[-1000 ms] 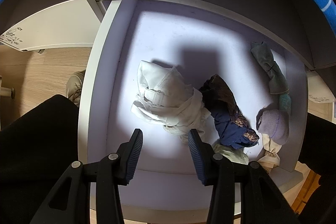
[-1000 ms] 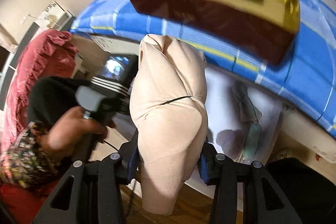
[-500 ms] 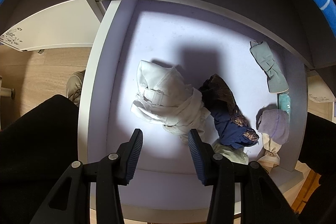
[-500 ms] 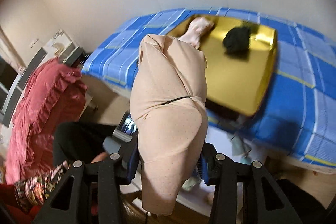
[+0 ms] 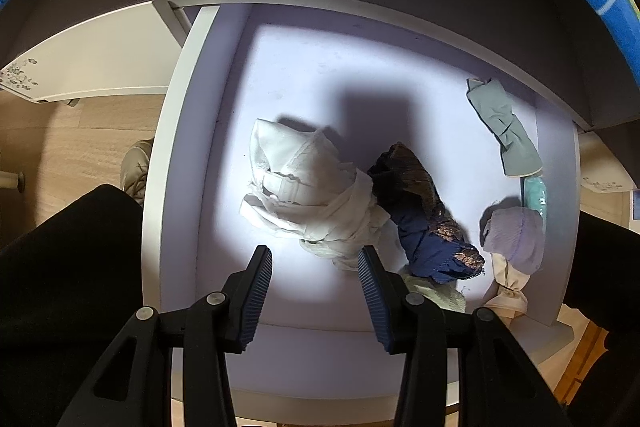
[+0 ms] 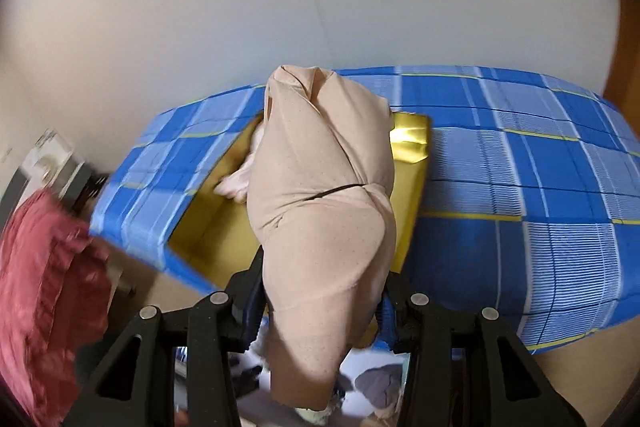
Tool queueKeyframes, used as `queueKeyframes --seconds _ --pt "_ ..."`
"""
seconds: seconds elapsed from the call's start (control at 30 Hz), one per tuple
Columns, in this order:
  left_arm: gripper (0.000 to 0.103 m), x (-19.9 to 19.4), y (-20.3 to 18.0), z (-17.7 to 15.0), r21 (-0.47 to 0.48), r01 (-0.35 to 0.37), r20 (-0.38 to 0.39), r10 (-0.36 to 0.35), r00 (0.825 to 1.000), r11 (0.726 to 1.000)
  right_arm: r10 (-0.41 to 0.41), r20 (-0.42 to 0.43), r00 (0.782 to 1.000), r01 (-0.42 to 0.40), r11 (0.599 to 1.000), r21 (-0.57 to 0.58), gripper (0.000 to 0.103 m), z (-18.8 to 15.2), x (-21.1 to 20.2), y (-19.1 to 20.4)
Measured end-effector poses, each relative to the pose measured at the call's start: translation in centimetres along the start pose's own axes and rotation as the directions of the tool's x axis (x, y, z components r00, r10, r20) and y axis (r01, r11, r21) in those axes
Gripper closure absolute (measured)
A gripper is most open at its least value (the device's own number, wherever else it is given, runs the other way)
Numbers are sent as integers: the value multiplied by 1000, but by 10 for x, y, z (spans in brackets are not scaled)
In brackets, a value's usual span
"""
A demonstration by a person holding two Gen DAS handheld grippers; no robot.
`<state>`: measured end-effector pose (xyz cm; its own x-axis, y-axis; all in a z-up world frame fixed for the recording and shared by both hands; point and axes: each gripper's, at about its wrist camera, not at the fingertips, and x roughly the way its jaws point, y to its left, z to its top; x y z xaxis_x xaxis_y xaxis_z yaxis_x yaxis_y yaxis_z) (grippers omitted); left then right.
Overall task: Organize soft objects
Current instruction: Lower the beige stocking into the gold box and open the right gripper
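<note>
Over the open drawer [image 5: 188, 131] the left gripper [image 5: 316, 263] hovers with its fingers [image 5: 256, 291] spread wide and nothing between them. Below it, going left to right, lie a cream garment [image 5: 308, 187] crumpled into loose folds with a strap across it, a navy and brown lace piece [image 5: 424, 219] touching it, a lilac sock bundle [image 5: 516, 243] near the drawer's right wall, and a grey-green folded cloth [image 5: 504, 131] toward the back. All look light and limp; each would probably sag and unroll if pinched at an edge, so taking the thick middle of a bundle seems safest. The lace piece may snag on the ribbed finger pads.

Farther right, the right gripper [image 6: 320, 299] is clenched on a beige fabric bundle [image 6: 320, 195], held up in the air in front of the bed [image 6: 520, 187] with its blue checked cover. The bundle is smooth, faintly dotted, matte and rolled into a plump lump, with a thin dark line across its middle. It is gripped low on its thick part, and its lower end hangs down past the fingers. It appears soft and weightless enough to hold firmly without harm, though the smooth knit could slip. Behind it a gold tray [image 6: 412, 147] rests on the bed, with a pale pink item [image 6: 236, 183] lying in it.
</note>
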<state>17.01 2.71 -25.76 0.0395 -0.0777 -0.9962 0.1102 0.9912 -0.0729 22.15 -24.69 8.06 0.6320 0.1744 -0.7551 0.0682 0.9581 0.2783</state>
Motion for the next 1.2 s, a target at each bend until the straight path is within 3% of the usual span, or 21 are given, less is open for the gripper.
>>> queueKeyframes --seconds 0.17,0.33,0.57,0.8,0.97,1.03,1.07,1.2 --pt "58 -3 -1 0 5 -4 11 4 1000 1000 -117 -38 992 119 992 32 56 22 35 -2" --pt "58 -4 -2 1 14 -4 16 4 1000 1000 -175 -70 982 181 979 98 56 36 64 -6" --pt "58 -5 -6 2 21 7 14 -7 1000 1000 -324 -80 943 332 936 119 51 57 104 -15" --pt "58 -5 -6 2 19 14 14 -14 1000 1000 -347 -38 937 348 937 12 48 57 99 -10" --pt "58 -6 -9 2 31 10 21 -11 1000 999 -326 -71 943 321 944 -80 58 46 101 0" --pt "58 -6 -9 2 34 10 20 -10 1000 999 -362 -88 928 347 926 -146 59 42 108 6" --pt "58 -6 -8 1 33 10 18 -11 1000 999 -406 -95 909 383 903 -194 59 41 114 10" --pt "58 -6 -5 3 18 12 21 -13 1000 1000 -458 -98 884 427 874 -234 64 43 126 8"
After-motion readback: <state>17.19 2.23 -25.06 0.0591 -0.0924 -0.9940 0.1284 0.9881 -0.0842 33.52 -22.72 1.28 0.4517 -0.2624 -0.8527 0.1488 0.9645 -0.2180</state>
